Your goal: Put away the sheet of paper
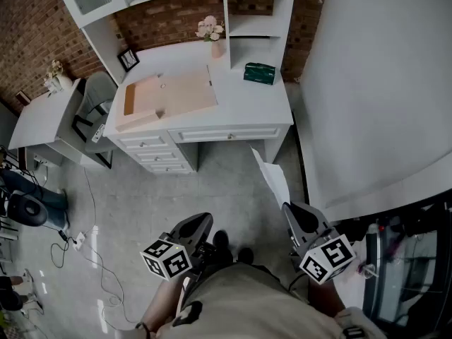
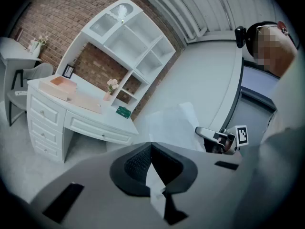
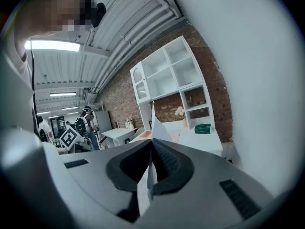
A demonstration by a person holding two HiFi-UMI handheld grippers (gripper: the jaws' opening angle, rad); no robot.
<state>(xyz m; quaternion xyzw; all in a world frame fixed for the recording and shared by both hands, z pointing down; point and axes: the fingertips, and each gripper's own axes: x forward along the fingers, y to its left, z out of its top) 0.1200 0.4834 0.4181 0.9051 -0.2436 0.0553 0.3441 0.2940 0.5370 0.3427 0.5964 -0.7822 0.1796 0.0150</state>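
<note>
While the white table stood well ahead across the floor, the right tool pinched the sheet of paper by its lower edge, likely keeping it upright for carrying, and the left tool hung closed, seemingly on nothing.

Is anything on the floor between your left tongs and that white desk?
No. In the head view the grey floor between the left tongs and the white desk is bare; cables lie off to the side.
</note>
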